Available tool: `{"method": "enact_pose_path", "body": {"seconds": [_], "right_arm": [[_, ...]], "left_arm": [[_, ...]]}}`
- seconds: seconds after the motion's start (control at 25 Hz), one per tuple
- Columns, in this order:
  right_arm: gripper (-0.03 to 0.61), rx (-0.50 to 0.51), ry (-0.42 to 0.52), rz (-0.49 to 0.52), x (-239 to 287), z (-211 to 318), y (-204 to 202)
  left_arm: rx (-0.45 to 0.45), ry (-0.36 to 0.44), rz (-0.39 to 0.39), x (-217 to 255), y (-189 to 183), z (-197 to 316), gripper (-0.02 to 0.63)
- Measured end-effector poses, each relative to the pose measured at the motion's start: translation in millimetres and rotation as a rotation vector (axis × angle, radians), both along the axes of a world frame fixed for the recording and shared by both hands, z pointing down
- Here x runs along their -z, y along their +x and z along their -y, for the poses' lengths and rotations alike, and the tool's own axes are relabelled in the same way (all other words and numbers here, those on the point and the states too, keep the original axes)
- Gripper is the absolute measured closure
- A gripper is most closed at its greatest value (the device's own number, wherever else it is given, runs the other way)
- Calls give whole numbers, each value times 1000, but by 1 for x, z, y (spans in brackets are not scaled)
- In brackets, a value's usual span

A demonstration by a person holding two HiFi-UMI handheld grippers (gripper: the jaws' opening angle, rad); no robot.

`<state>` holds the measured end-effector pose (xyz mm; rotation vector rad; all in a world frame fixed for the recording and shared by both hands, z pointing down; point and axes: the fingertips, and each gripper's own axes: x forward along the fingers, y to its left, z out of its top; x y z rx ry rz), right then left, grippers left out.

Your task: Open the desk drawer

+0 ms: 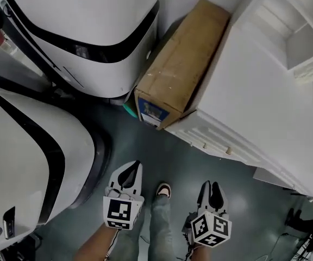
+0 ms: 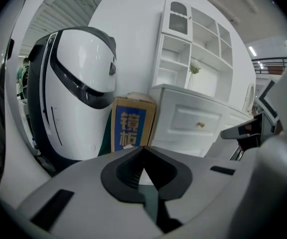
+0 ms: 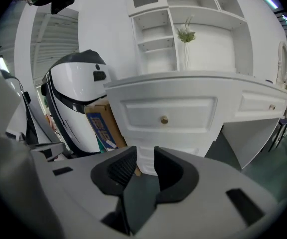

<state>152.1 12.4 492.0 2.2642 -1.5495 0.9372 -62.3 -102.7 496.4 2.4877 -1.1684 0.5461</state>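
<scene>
Plainly, the desk [image 1: 254, 86] is smooth, white and panelled. Its drawer [image 3: 166, 114] sits flush and shut, with a small round brass knob [image 3: 164, 119]; it faces both grippers, well apart from them. The left gripper [image 2: 143, 148] has its ribbed black pads pressed together at the tips, nothing between them. The right gripper [image 3: 144, 156] stands spread and empty. A matte cardboard box [image 1: 183, 58] with a blue label stands between the desk and a glossy, rounded white pod [image 1: 86, 31] banded in black. Only the gripper views show the open shelves [image 3: 183, 29] above the desktop. Only the head view shows a shoe [image 1: 164, 190] on the grey floor [image 1: 162, 145].
</scene>
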Motion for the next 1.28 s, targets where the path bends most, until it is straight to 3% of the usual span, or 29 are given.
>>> {"method": "enact_pose_path", "body": {"seconds": [0.24, 0.6, 1.04, 1.28], "right_arm": [[456, 5, -33, 36, -82, 1, -13], [454, 40, -71, 25, -145, 11, -20], [454, 27, -117, 28, -262, 31, 8], [456, 28, -126, 18, -316, 48, 21]], "left_arm": [[30, -37, 15, -81, -13, -10, 601], [48, -77, 37, -142, -27, -19, 601], [-1, -69, 91, -250, -16, 10, 601], [16, -76, 87, -305, -12, 27, 601]]}}
